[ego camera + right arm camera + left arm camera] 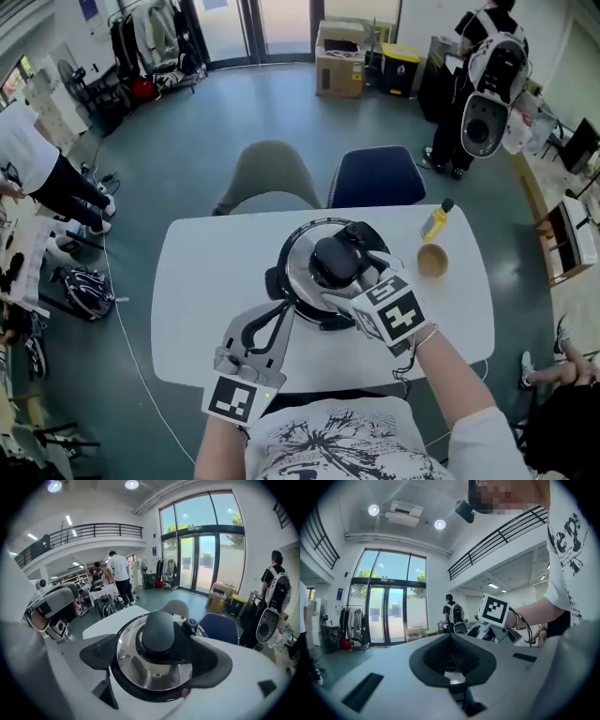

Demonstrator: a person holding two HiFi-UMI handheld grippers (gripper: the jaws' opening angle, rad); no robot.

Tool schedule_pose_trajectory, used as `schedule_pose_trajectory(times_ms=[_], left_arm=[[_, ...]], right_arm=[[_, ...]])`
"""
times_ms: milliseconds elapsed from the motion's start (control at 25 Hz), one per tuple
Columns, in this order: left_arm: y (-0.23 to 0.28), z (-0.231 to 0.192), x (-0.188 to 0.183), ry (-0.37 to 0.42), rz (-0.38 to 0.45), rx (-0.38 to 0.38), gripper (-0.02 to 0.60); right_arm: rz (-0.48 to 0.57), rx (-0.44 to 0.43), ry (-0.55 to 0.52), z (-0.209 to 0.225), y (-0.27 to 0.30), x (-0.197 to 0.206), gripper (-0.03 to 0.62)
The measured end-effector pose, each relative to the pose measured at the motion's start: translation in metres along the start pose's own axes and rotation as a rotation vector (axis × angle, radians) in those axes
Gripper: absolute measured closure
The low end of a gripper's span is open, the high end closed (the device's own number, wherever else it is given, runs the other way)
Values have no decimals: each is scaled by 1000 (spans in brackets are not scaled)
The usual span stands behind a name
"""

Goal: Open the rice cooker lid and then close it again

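A: Where's the rice cooker (277, 281)?
B: Mid-table (206, 281), nearer the far edge, lid (140, 670) down. The right gripper (157, 660) is spread around the knob (158, 630); the left gripper (451, 653) is closed and empty.
A: Advice?
B: Centre, squeeze squarely, lift straight

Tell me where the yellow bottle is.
In the head view, the bottle sits on the far right part of the table, just behind the brown cup and to the right of the rice cooker.
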State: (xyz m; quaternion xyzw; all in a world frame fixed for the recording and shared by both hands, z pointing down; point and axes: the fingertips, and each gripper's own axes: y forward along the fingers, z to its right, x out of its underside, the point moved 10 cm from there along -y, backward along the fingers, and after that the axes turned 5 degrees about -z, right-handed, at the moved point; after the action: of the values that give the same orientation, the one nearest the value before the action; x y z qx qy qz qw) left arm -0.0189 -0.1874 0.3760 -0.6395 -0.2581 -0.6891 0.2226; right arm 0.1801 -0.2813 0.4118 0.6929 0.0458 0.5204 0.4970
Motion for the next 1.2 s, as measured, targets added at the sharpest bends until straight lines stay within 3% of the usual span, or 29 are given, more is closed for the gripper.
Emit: schedule_pose_trajectory(times_ms=[320,760,880,1200], left_arm=[[16,1,-2,-13,-24,-84,568],[7,-10,-8,-6,13,-104,568],[5,-13,-13,6,10,-100,568],[-13,-23,-15,5,28,-76,568]], right_arm=[[-102,-108,5,25,42,-45,137],[-273,-37,-16,15,64,-56,241],[-286,-30,-2,16,62,-60,276],[-297,-1,50,8,64,-60,295]])
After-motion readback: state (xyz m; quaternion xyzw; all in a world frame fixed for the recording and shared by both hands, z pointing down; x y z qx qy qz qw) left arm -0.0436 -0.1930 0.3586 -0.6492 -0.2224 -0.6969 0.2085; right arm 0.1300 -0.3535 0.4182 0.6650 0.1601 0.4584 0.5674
